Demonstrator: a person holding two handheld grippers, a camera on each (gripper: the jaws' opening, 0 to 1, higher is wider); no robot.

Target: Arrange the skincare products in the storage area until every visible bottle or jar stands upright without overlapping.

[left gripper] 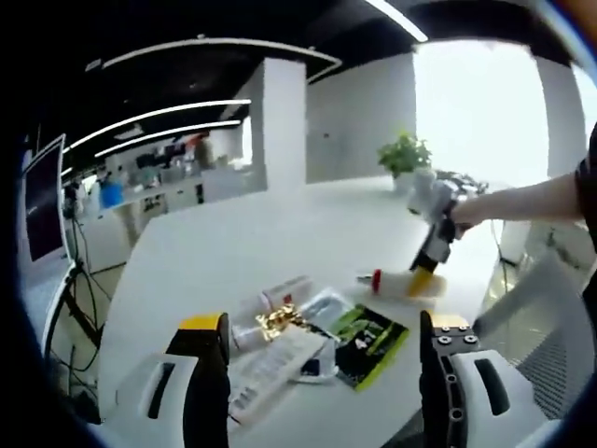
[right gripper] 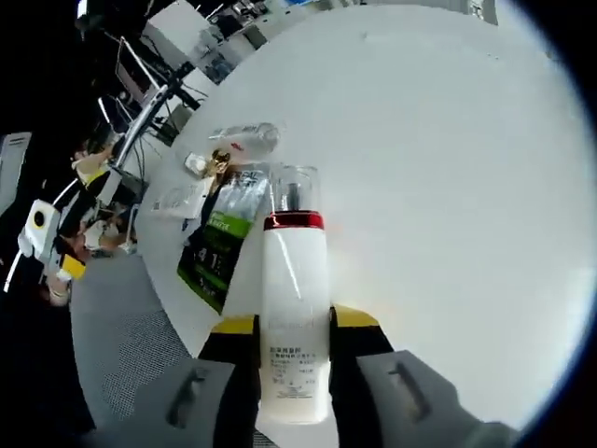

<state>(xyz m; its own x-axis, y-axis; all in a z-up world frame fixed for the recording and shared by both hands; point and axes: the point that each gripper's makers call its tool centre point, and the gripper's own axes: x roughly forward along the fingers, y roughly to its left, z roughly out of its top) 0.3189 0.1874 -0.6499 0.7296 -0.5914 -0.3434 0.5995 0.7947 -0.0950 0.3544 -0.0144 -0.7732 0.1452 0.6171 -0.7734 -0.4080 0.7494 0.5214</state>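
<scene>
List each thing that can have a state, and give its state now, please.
White plastic bottle with red collar and clear cap: lying on its side, capped, between the jaws.
Right gripper: shut on the bottle.
Left gripper: open, holding nothing.
Green and black sachet: lying flat.
Clear bottle with gold cap: lying down.
White tube: lying flat.

A large white table (left gripper: pixel 252 233) is seen across the middle of the left gripper view. A potted green plant (left gripper: pixel 404 159) is set on its far edge at 1 o'clock. A dark monitor (left gripper: pixel 42 201) is mounted at 9 o'clock, with cables hanging below it. A grey mesh chair (left gripper: pixel 546 327) is seen at 4 o'clock. Office desks and ceiling light strips are visible at 11 o'clock. In the right gripper view, a grey mesh seat (right gripper: pixel 121 327) is seen at 8 o'clock.
</scene>
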